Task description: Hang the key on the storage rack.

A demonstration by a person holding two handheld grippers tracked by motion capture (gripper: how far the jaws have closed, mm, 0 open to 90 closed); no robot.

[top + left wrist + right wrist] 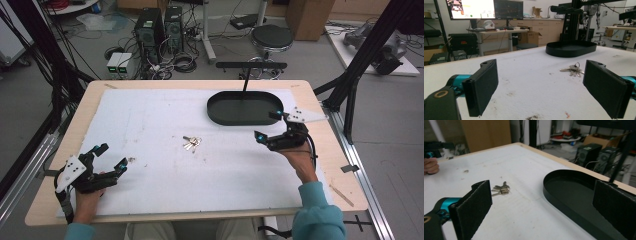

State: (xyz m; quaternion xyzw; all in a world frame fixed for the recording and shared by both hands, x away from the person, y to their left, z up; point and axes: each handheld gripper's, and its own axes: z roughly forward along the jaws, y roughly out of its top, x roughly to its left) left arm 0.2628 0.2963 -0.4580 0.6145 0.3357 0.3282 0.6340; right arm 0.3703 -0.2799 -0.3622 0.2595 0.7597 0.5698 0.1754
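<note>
At the near left desk (310,150) corner, the left gripper (111,157) hangs spread wide, holding nothing. Mid-desk on the white mat (150,130) lies a bunch of keys (192,143), blades fanned toward the person, ring at the far end. Right gripper (267,126), equally wide and empty, hovers beside the black oval tray (245,108); the tray's inside is bare.

The person wears teal long sleeves (317,212). Each hand holds a black two-jaw tool, the left tool (111,157) and the right tool (267,126), with teal accents near flat black textured pads (484,85). A grey three-cornered plate (70,171) tops each, and a black cable (313,145) trails from the right one.
</note>
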